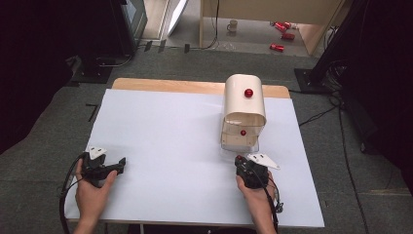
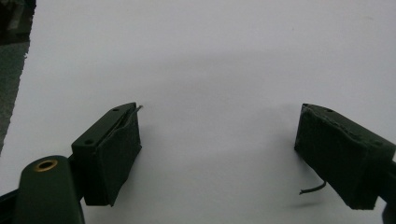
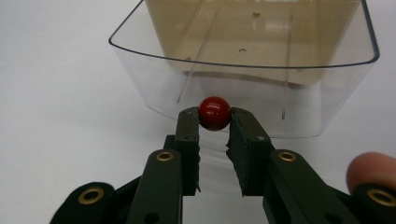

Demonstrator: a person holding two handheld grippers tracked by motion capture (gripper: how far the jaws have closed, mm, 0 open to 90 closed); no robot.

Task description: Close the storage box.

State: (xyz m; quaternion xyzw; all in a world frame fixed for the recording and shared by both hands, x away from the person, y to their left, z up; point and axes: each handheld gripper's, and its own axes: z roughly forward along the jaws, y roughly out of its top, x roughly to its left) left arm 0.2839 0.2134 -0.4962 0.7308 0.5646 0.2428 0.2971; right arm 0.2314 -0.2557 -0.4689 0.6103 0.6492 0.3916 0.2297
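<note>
Your right gripper [image 3: 214, 122] is clamped on the red knob [image 3: 215, 112] — the small glossy ball sits squeezed between the two black tips, right at their far ends. Just beyond the knob, the clear plastic drawer [image 3: 140, 70] stands pulled out toward the gripper, its curved front wall rising directly behind the ball and its rim spreading to either side of the tips. Past the drawer's open tray, the cream-coloured housing [image 3: 252, 32] it slides from stands farther off.

In the high view the same right gripper [image 1: 242, 161] sits just in front of the cream box [image 1: 245, 105], whose rounded top carries a second red knob [image 1: 249, 92] farther away from you.

Your left gripper [image 2: 219, 140] is spread wide with nothing between its pads — only the white worktop [image 2: 210, 56] lies under and ahead of it. From above, the left gripper [image 1: 121, 165] rests low on the worktop [image 1: 165, 141], well apart from the box and from your right hand [image 1: 255, 192].
</note>
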